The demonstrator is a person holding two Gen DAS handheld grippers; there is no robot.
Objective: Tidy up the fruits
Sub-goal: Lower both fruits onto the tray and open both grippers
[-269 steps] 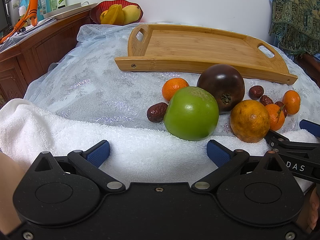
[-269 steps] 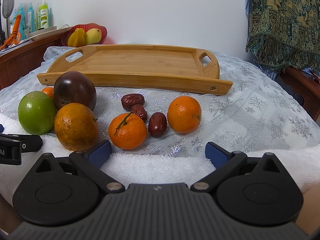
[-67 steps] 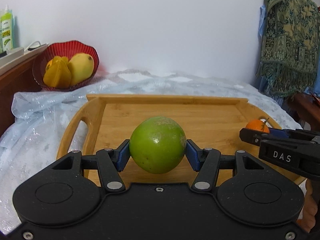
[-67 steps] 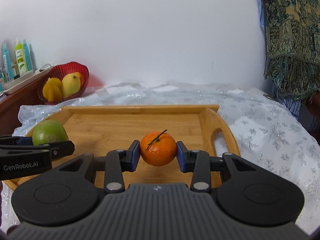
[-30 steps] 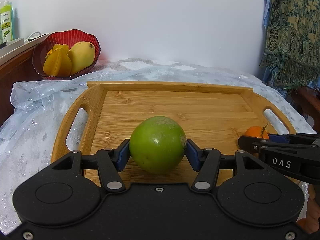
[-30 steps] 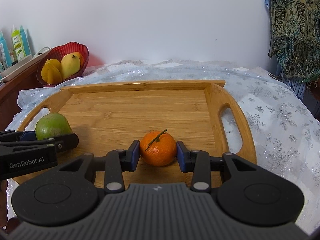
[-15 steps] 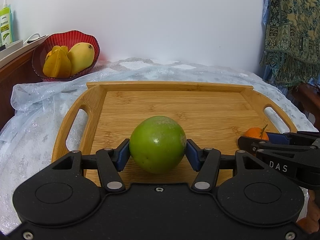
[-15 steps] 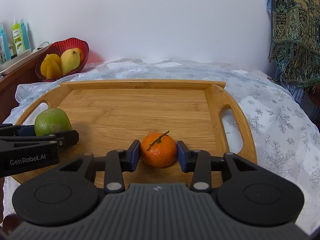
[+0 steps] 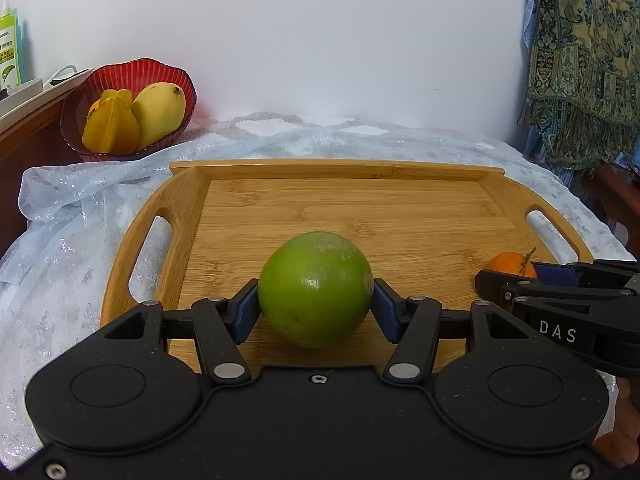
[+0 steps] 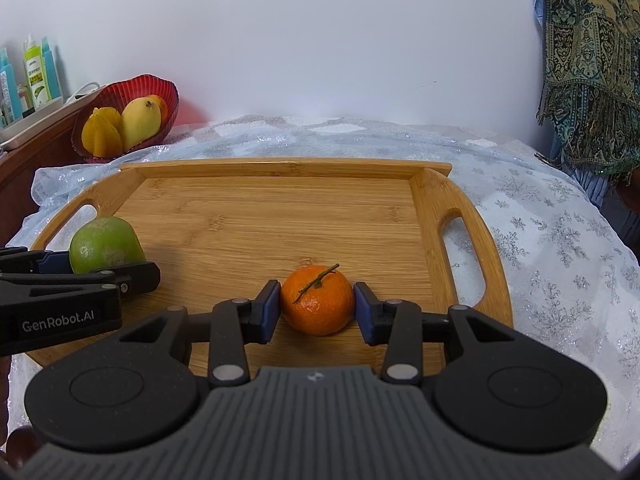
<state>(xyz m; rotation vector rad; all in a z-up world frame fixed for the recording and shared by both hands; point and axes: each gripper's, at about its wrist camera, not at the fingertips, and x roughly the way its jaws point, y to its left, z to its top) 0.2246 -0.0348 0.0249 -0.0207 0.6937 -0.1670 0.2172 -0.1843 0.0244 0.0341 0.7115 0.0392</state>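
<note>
Two hand-held tongs reach over a wooden tray (image 9: 344,168) that lies on a tabletop covered with a silvery snowflake cloth (image 10: 552,240). Left tongs (image 9: 315,308) hold a large green fruit (image 9: 315,290), their blue pads pressed against both of its sides; the fruit sits low over the near left part of the tray, and whether it touches the wood cannot be told. Right tongs (image 10: 316,307) are opening around a small orange mandarin (image 10: 317,300) with a short brown stem; the mandarin rests on the tray floor near the front edge, close to the right handle slot, with a thin gap showing beside at least the right pad. From each wrist view the other tongs appear at the side, so both fruits lie along the tray's front, well apart. Beyond the tray, at back left, a red bowl (image 9: 120,80) holds a mango and a starfruit. Bottles (image 10: 36,72) stand on a wooden sideboard at far left, and a patterned shawl (image 9: 584,60) hangs at right.
</note>
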